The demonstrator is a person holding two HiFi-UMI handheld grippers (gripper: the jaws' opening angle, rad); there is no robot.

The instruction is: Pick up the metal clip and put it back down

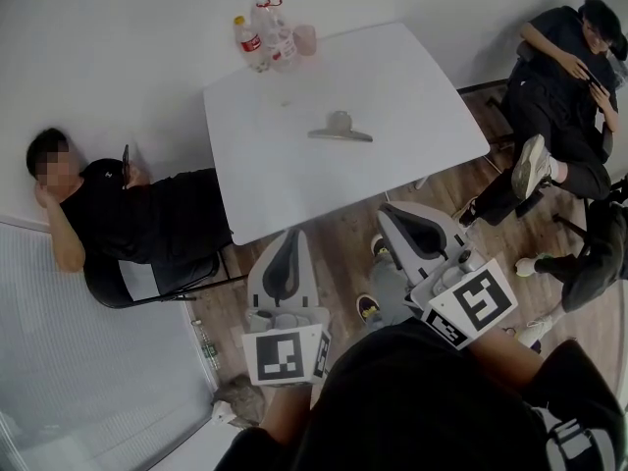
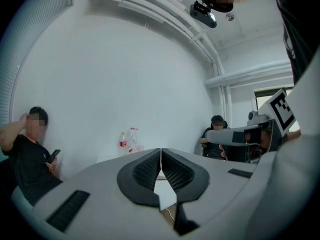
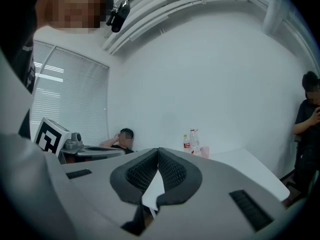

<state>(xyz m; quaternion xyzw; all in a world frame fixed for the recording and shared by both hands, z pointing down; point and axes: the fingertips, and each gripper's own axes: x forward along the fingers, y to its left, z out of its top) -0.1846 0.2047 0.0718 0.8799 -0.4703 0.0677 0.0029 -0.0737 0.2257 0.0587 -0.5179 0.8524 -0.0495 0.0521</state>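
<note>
Head view, bottles (image 1: 263,33) and pink cup (image 1: 305,38) at the surface's (image 1: 294,180) far corner, seated person (image 1: 118,209) off to the left, second person (image 1: 564,86) to the right, metal clip (image 1: 340,129) lying mid-surface ahead of both tools, left hand-held gripper (image 1: 289,235) and right hand-held gripper (image 1: 388,212) closed, empty, roughly level, short of the near edge

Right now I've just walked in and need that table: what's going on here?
A person holds a tool in each hand. The left tool and right tool are both shut and empty, short of the white table. The metal clip lies untouched on the table's middle; bottles stand at its far corner.
</note>
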